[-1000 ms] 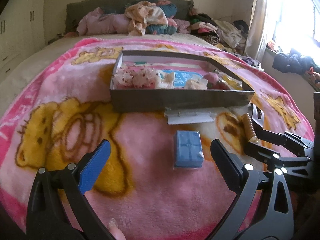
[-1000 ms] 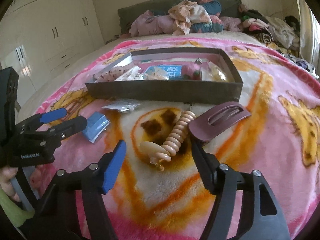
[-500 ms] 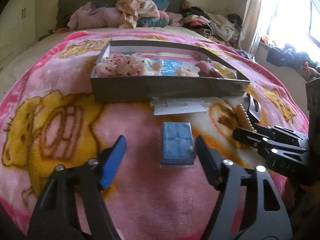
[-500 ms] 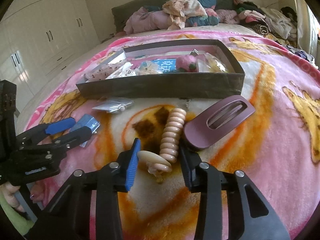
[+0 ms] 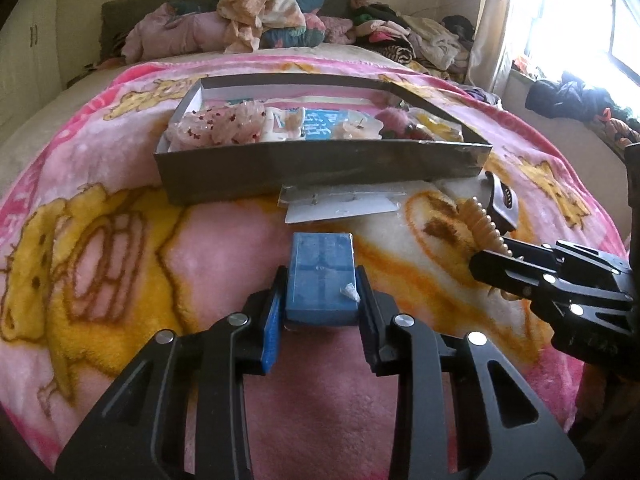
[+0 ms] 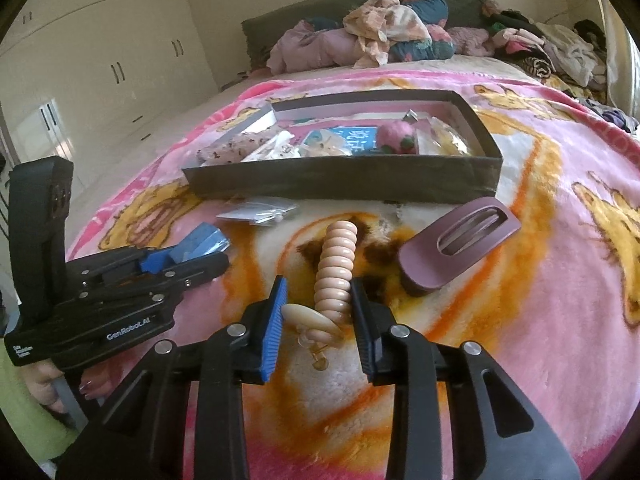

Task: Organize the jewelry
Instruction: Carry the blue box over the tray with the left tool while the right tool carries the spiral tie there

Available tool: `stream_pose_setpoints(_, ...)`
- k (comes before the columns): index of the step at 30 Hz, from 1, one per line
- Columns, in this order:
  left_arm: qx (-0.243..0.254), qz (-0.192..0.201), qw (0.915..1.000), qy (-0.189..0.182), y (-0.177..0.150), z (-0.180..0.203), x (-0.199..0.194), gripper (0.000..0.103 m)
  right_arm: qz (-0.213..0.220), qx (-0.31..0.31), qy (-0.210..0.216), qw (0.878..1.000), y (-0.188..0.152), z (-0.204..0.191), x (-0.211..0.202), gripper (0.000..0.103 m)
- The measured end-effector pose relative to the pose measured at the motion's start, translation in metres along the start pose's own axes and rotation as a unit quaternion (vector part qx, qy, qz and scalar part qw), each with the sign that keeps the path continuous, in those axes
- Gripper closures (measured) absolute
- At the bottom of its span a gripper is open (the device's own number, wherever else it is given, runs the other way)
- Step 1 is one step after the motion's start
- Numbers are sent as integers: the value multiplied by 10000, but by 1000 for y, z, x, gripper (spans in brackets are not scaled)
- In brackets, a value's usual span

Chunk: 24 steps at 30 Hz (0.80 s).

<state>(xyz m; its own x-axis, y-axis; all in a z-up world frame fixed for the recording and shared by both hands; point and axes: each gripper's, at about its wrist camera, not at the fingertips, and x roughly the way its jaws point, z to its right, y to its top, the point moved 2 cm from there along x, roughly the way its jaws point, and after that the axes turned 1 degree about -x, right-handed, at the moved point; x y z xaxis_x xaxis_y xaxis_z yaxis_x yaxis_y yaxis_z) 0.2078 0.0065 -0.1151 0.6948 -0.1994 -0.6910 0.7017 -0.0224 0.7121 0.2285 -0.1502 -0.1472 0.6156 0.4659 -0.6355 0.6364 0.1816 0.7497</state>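
Observation:
My left gripper (image 5: pixel 320 288) is shut on a small blue box (image 5: pixel 321 276) that lies on the pink blanket. My right gripper (image 6: pixel 318 300) has its jaws closed in around the near end of a beige ridged hair clip (image 6: pixel 335 276); the right jaw touches it, and a gap shows on the left side. A grey open box (image 5: pixel 320 168) filled with jewelry packets and hair accessories sits behind both. In the right wrist view the left gripper (image 6: pixel 188 264) holds the blue box (image 6: pixel 200 242) at the left.
A mauve oval hair clip (image 6: pixel 460 246) lies right of the beige one. Clear jewelry packets (image 5: pixel 340 204) lie against the grey box's front wall. Piled clothes (image 5: pixel 260 20) line the headboard. White wardrobes (image 6: pixel 100 60) stand at the left.
Both grippers have moved forward and closed: the left onto the blue box, the right around the beige clip's near end.

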Motion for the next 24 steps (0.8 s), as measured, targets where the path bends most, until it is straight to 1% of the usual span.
stream_pose_setpoints(3,-1,76,10000,-26,3,2,-6,79,57,1,35,10000,1,-1,-8,73)
stream_pose_setpoints(10,18,256,9996,-91,12,13,-18,79,244,-20,-70,9997,8,6,-27,73)
stream_pose_setpoints(15,116,311,9994,-124,17,24,-20,79,349,47,-135,9993,13,16,-36,73)
stream_pose_setpoints(24,143,371,9991,-172,33,37,-18,79,479,153,-255,9984,21,32,-45,73)
